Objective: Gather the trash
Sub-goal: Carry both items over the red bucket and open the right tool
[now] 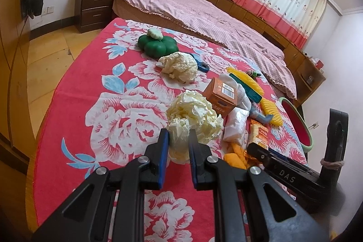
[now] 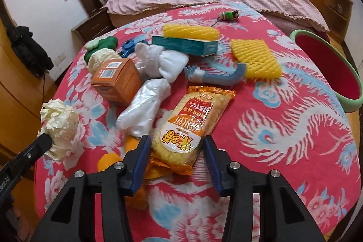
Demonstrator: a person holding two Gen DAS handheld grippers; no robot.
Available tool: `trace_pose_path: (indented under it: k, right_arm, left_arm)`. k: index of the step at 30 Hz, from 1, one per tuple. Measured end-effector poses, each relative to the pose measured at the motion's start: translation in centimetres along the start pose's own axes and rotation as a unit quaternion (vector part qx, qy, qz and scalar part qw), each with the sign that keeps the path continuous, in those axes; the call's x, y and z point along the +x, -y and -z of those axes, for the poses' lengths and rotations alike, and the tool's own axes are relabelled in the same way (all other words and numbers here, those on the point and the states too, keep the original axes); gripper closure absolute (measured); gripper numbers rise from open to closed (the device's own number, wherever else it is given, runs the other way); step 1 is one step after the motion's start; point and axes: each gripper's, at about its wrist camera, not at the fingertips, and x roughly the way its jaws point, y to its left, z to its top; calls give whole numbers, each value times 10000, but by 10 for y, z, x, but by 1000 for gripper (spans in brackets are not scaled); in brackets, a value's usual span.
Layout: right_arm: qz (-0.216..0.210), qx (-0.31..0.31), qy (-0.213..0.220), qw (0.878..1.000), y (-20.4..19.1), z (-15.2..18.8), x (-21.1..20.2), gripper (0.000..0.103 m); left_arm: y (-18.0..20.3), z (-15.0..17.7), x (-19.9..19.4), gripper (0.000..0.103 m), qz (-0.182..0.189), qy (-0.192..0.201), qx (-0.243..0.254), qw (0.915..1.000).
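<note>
My left gripper is shut on a crumpled cream paper ball, also seen at the left of the right wrist view. My right gripper is open, its fingers on either side of an orange snack packet lying on the red floral cloth; whether they touch it I cannot tell. A second crumpled paper ball lies farther off. An orange box, a clear plastic bag, orange peel, and a teal box lie around the packet.
A green-rimmed red bin stands at the table's right edge. Yellow foam nets, a white sock, a blue plastic piece, blue scissors and a green flower-shaped toy lie on the cloth. A bed stands behind.
</note>
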Motion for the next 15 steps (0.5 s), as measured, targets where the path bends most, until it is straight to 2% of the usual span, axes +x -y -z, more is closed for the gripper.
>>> trace_pose_path:
  k: [9,15]
  right_arm:
    - [-303,151,246,9991,19,5,-33,57]
    - [-209,174,541,9982,35,0,-60,57]
  left_arm:
    - [13,-6,-3,87,100,30,133,9999]
    - [31,-12,1,87,284,-91,223,9993]
